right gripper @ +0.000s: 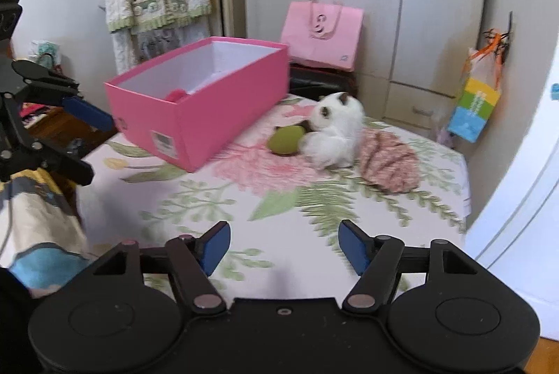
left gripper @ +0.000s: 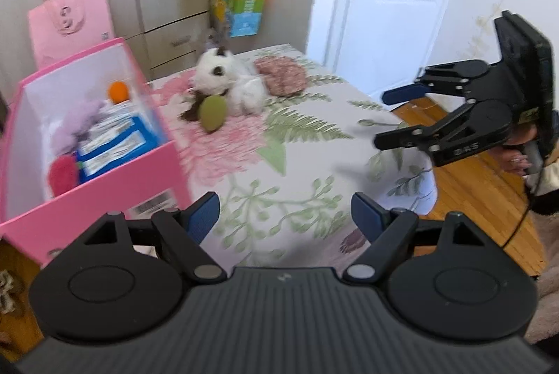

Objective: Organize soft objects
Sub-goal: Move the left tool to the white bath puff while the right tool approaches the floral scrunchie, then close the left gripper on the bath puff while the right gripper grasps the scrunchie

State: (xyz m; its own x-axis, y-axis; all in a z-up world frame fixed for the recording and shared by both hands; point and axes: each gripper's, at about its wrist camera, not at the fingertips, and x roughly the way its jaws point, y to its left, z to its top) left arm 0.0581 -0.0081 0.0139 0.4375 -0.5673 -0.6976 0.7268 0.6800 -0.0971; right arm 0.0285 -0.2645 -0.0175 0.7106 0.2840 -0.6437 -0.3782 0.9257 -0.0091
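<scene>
A table under a floral cloth (right gripper: 314, 209) carries everything, and the pink box (right gripper: 195, 115) on it serves as the landmark. The box is an open-topped oblong with white inner walls; from the right wrist view its long axis runs from the near left corner back toward the cupboards. A white barcode label (left gripper: 153, 204) sits on its near end wall, the print too blurred to read. Inside lie a lilac plush (left gripper: 78, 126), a red plush (left gripper: 63, 176), an orange ball (left gripper: 118, 91) and blue-edged packets (left gripper: 115, 146).

Just beside the box's long wall, a white plush cat (right gripper: 335, 129) with brown ears lies on its side, head toward the box. A green plush ball (right gripper: 286, 139) touches its front, between cat and box. Beyond the cat, away from the box, rests a pink knitted piece (right gripper: 387, 164).

Behind the box stands a pink paper bag (right gripper: 321, 35).

The left gripper (left gripper: 284, 216) and right gripper (right gripper: 284, 246) both hover wide apart with nothing between the pads, over bare cloth near the box's end.
</scene>
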